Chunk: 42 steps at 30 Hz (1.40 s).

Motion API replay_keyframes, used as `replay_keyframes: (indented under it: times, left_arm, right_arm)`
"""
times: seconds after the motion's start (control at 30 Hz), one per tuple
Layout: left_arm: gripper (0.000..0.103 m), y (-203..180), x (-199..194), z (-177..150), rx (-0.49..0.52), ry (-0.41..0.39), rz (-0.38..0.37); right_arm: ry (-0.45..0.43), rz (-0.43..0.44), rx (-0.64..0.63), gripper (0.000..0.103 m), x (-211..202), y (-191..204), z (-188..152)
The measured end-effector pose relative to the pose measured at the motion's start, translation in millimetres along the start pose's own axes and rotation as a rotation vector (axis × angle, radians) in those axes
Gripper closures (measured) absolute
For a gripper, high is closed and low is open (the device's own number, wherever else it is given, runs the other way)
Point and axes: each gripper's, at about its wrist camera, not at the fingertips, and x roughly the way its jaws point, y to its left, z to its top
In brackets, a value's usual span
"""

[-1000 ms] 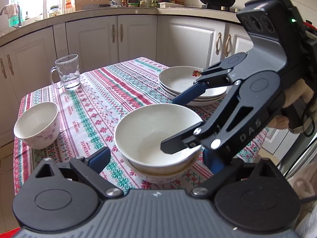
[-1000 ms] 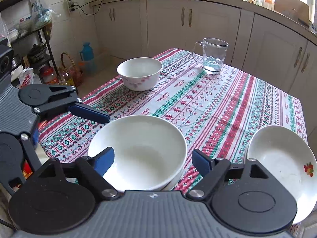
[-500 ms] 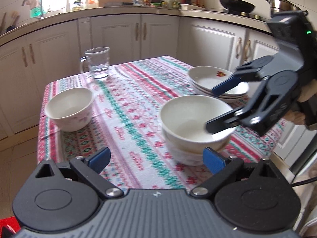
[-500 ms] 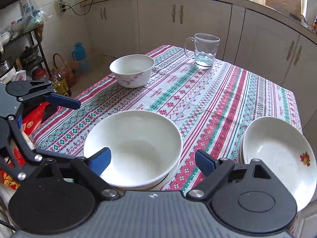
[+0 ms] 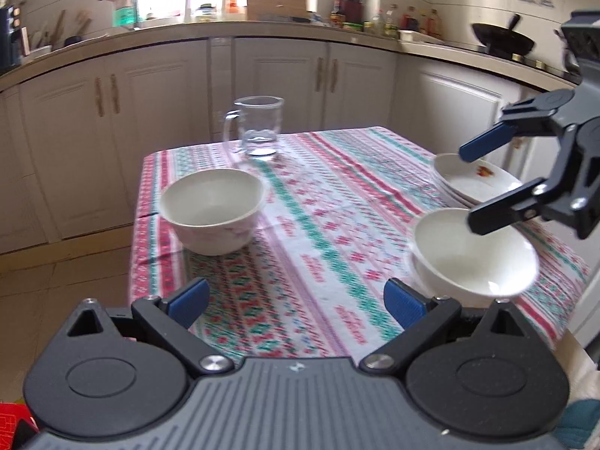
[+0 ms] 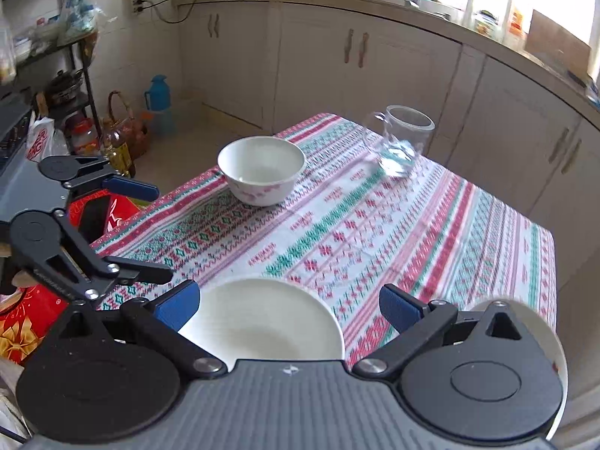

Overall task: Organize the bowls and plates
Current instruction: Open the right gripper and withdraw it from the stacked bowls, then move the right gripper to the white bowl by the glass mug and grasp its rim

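Note:
Two stacked white bowls sit near the table's front right. My right gripper hovers just above them. Its jaws are opening, and the pads stand clear of the top bowl's rim. A flowered white bowl stands alone near the table's left edge. My left gripper is open and empty over the front of the cloth, and points between the two. A stack of plates lies at the right, partly hidden by the right gripper.
A glass mug holding a little water stands at the table's far end. The patterned tablecloth hangs over the edges. Bottles, a blue jug and a red box crowd the floor on the left. Cabinets ring the table.
The left gripper swung left, off the stacked bowls, bringing the flowered bowl toward centre. The right gripper's fingers spread off the top bowl and drew up and back.

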Motion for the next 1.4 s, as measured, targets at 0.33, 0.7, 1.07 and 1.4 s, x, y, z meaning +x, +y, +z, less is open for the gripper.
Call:
replay_keyframes:
  times: [0.33,0.7,1.07,1.4]
  left_arm:
    - [0.004,32.7,33.2,6.4,-0.015,0.001,0.104]
    - [0.004,44.1,72.5,17.6,0.036,-0.014,0.139]
    - [0.004,51.9,95.1,19.3,0.026,-0.018,0.110]
    - [0.007,55.2,100.7,21.6,0.018,-0.038,0.097]
  right_arm:
    - [0.043,0.072,-0.122,0.000,36.4,-7.4,54.8]
    - [0.113,0.177,-0.182,0.000,94.1,-13.4,102.2]
    - [0.160,0.244,-0.204,0.002,150.8,-13.6,128.0]
    - [0.195,0.268,-0.147,0.019,193.8,-26.6,135.7]
